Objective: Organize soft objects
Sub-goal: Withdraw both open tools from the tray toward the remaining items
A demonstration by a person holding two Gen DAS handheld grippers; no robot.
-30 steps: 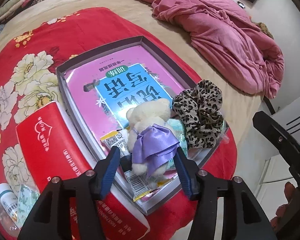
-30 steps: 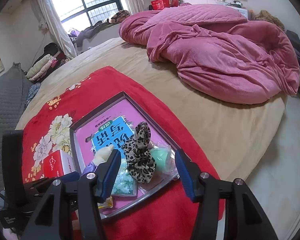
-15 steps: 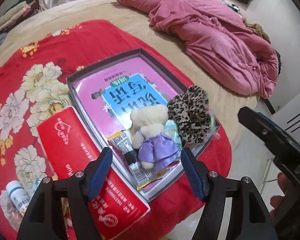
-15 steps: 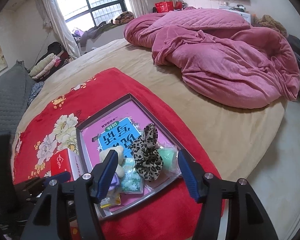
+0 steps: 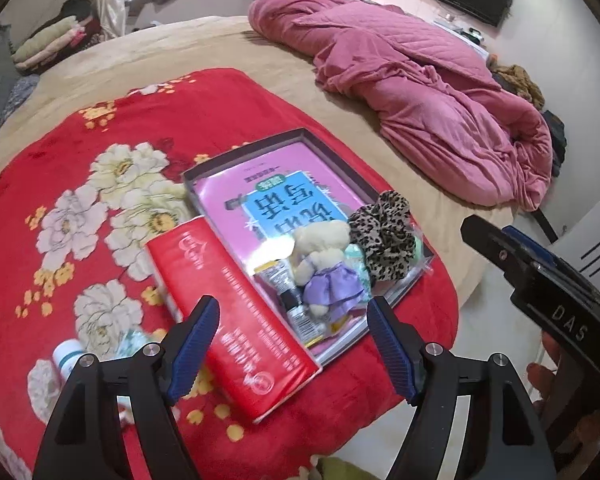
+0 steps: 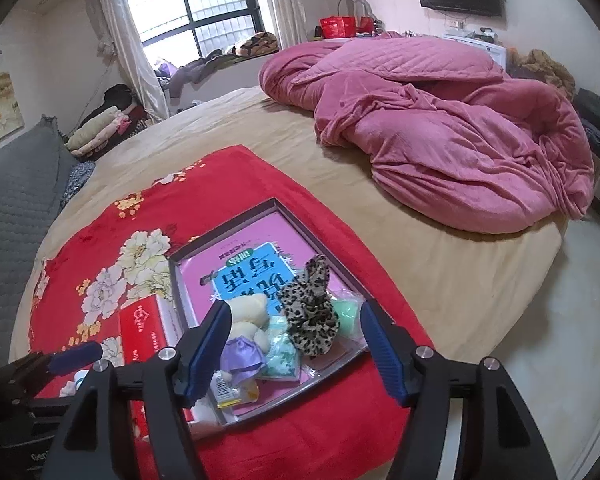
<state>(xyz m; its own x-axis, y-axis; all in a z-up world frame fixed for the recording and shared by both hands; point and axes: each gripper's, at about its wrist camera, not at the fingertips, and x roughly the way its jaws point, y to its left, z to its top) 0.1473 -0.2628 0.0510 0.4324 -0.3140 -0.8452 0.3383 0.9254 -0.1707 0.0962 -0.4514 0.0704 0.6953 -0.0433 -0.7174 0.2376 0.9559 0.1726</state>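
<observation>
The pink book (image 5: 236,216) in the grey tray (image 5: 342,160) has its near end covered by the plush bear (image 5: 324,264) and the leopard scrunchie (image 5: 382,236), so only part of its cover print shows. A glare patch beside the bear blurs that print. The sachets (image 5: 296,300) under the bear are half hidden, their labels too small to read. Left of the tray, the white bottle (image 5: 66,360) is partly behind a left gripper finger (image 5: 196,344). In the right wrist view, the red tissue pack (image 6: 144,332) is cut by a gripper finger (image 6: 208,344), and the green pouch (image 6: 348,312) hides behind the scrunchie.
</observation>
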